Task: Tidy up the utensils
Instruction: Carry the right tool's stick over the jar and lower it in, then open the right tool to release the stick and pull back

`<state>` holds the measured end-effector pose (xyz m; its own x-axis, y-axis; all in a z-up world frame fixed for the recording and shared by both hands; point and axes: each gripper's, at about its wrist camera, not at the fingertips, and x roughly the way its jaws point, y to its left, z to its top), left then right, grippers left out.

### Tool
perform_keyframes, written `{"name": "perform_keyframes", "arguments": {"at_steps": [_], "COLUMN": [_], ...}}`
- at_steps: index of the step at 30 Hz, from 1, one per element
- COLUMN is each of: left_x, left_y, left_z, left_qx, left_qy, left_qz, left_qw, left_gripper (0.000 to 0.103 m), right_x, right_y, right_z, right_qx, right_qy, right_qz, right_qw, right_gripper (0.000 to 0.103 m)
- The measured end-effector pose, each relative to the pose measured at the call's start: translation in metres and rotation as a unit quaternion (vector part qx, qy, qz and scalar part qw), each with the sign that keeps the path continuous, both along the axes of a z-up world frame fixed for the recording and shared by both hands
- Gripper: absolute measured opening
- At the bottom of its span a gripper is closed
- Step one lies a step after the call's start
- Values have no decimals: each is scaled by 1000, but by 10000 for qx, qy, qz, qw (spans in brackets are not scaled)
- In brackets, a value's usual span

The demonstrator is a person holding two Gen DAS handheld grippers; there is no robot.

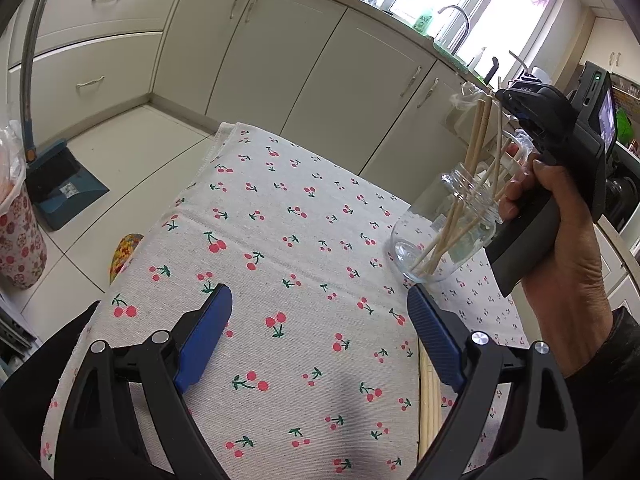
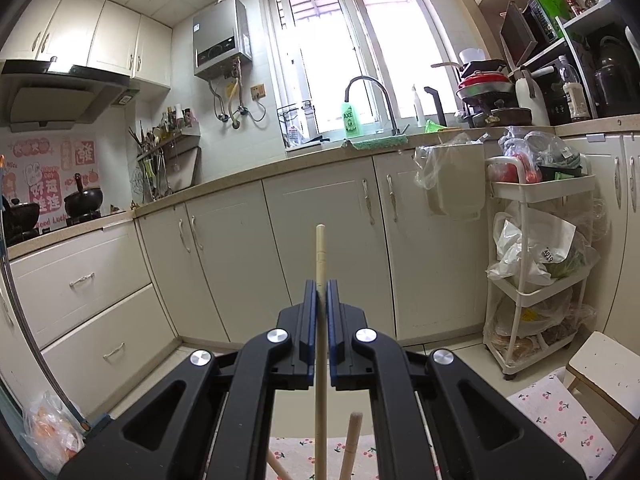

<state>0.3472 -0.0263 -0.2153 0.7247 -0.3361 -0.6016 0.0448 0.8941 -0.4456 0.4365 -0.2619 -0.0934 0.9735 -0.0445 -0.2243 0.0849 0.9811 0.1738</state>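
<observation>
A clear glass jar (image 1: pixel 444 232) stands on the cherry-print cloth (image 1: pixel 280 240) at the right and holds several wooden chopsticks (image 1: pixel 478 136). My right gripper (image 2: pixel 321 292) is shut on one upright chopstick (image 2: pixel 320 248), held above the jar; its body shows in the left wrist view (image 1: pixel 552 136) just right of the jar. Two more chopstick tops (image 2: pixel 351 436) show below it. My left gripper (image 1: pixel 320 312) is open and empty above the cloth, left of the jar. Loose chopsticks (image 1: pixel 429 412) lie on the cloth by its right finger.
Cream cabinets (image 1: pixel 280 52) run behind the table. A blue dustpan (image 1: pixel 64 184) and a patterned bin (image 1: pixel 18 236) stand on the floor at left. A white trolley (image 2: pixel 536 264) and a stool (image 2: pixel 604 368) stand at right in the right wrist view.
</observation>
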Motion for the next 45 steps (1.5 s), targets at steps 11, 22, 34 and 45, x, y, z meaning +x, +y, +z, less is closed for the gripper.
{"name": "perform_keyframes", "arguments": {"at_steps": [11,22,34,45], "left_x": [0,-1,0,0], "left_y": [0,1,2,4], "left_z": [0,0,-1,1], "left_qx": [-5,-25,-19,33], "left_qy": [-2,5,0,5], "left_qz": [3,19,14,42], "left_qw": [10000,10000,10000,10000], "left_gripper": [85,85,85,85], "right_x": [-12,-29,-54,-89], "right_y": [4,4,15,11], "right_z": [-8,-14,-11,-10], "right_qx": [-79,-157,-673,-667], "right_qy": [84,130,57,324], "right_qz": [120,358,422,399], "right_qw": [9999,9992,9968,9964], "right_gripper": [6,6,6,20]}}
